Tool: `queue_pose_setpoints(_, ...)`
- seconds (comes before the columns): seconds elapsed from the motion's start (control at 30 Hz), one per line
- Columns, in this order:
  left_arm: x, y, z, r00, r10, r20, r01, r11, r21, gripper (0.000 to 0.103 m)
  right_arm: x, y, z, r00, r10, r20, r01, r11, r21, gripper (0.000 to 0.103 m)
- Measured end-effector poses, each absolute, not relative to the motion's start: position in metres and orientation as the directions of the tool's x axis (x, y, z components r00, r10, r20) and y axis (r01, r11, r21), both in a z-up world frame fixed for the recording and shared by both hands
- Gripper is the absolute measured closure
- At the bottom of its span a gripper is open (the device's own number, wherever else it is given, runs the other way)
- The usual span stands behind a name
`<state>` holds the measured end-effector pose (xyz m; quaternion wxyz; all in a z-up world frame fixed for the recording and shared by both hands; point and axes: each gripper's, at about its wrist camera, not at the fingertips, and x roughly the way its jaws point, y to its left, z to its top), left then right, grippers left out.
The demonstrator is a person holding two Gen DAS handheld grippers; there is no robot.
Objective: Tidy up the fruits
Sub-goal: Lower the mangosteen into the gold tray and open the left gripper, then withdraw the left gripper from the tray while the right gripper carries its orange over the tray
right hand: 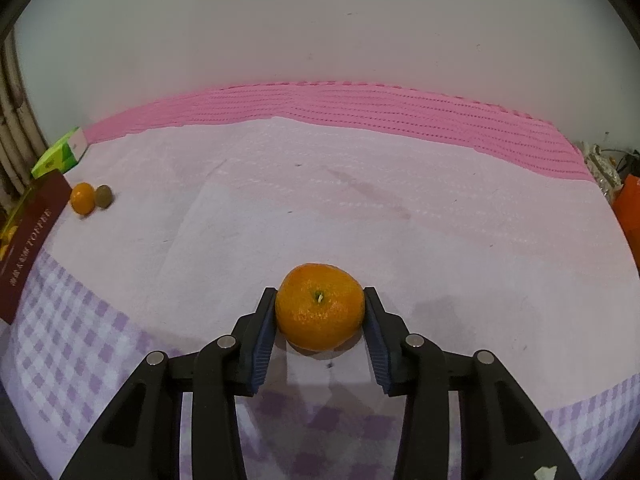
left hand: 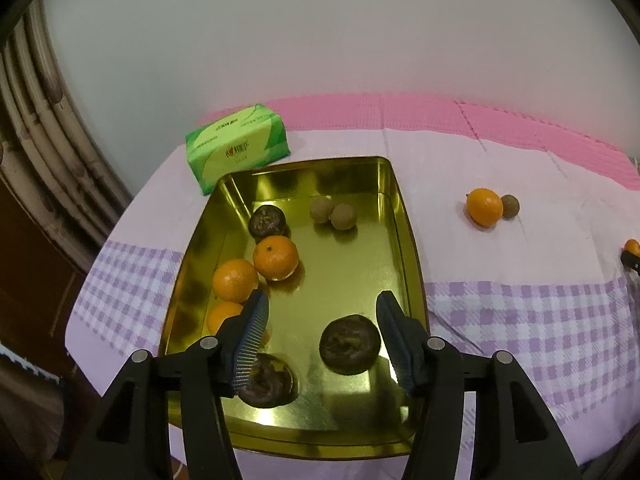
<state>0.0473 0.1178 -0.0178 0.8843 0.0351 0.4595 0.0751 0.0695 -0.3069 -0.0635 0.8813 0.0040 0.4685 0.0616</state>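
On the counter's lilac cloth [right hand: 360, 208], the right gripper [right hand: 320, 312] pinches a mandarin [right hand: 319, 306] between its jaws, open cloth ahead toward twelve o'clock. At nine o'clock stands the tin [right hand: 28, 240], its maroon side reading "TOFFEE". The left gripper [left hand: 322, 316], jaws spread and empty, hangs over the tin's gold floor beside a dark fruit [left hand: 349, 345].
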Motion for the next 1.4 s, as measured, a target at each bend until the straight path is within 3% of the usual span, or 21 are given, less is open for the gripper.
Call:
queue_pose_setpoints(0.53, 0.042, 0.121, 0.0, 0.595, 0.154, -0.789, -0.12, 0.988, 0.102, 0.045, 0.047, -0.227, -0.029, 0.547, 0.266, -0.794, -0.25, 0.957, 0.148, 0.064)
queue_pose_setpoints(0.67, 0.04, 0.127, 0.004, 0.599, 0.163, -0.784, -0.144, 0.985, 0.095, 0.034, 0.045, -0.196, -0.014, 0.545, 0.319, -0.776, -0.316, 0.935, 0.162, 0.064)
queue_pose_setpoints(1.2, 0.037, 0.166, 0.014, 0.581, 0.219, -0.784, -0.276, 0.959, 0.064, 0.032, 0.057, -0.038, 0.038, 0.463, 0.52, -0.718, -0.608, 0.776, 0.169, 0.064)
queue_pose_setpoints(1.4, 0.038, 0.182, 0.013, 0.548, 0.297, -0.782, -0.35, 0.93, 0.108, 0.026, 0.07, 0.012, 0.034, 0.414, 0.549, -0.727, -0.672, 0.722, 0.163, 0.064)
